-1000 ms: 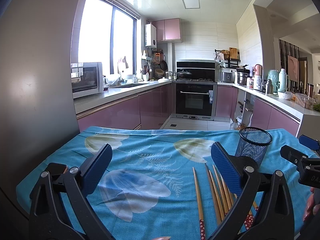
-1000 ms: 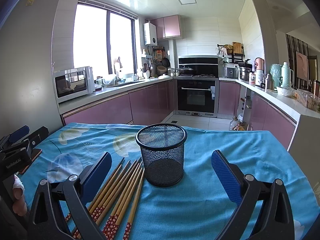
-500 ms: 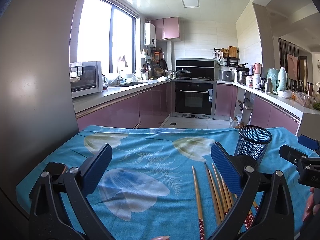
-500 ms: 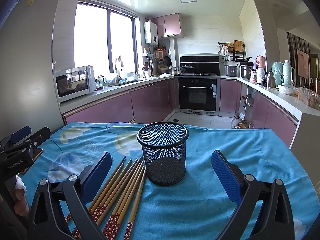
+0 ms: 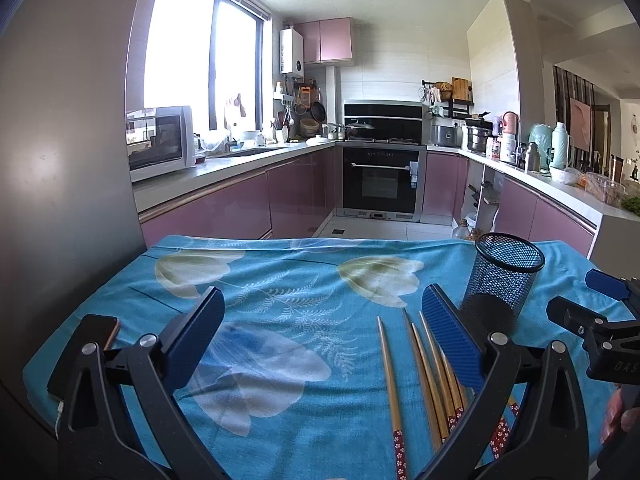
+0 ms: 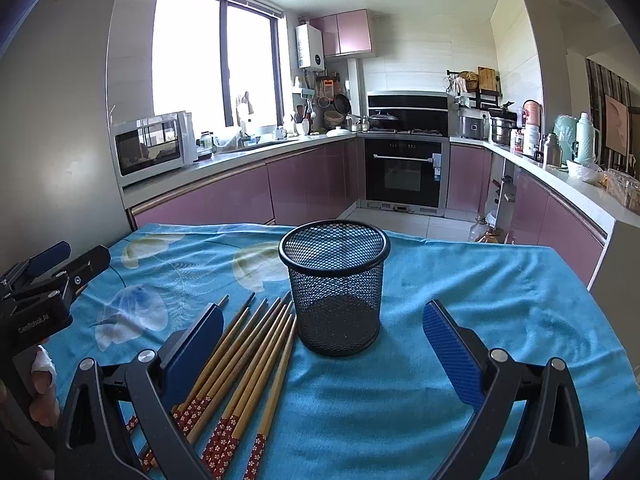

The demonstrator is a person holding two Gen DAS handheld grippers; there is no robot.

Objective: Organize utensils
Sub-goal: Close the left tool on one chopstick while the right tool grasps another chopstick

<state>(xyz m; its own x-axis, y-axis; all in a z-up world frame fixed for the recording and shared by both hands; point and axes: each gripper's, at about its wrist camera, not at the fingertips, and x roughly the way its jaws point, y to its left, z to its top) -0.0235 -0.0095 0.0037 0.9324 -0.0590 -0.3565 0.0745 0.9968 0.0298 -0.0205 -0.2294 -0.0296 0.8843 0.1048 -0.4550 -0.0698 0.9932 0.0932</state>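
Several wooden chopsticks with red patterned ends lie side by side on the blue cloth, just left of an upright, empty black mesh cup. My right gripper is open, its jaws wide apart, with the cup standing between and beyond them. In the left wrist view the chopsticks lie in front of the right finger, and the cup stands at the far right. My left gripper is open and holds nothing, hovering over bare cloth left of the chopsticks.
A phone lies at the table's left edge. The table is covered by a blue floral cloth; beyond its far edge are the kitchen floor and pink cabinets. A hand grips the left tool.
The right gripper has moved slightly closer to the mesh cup, which looks larger now. The left gripper has barely shifted. Nothing was grasped or released.
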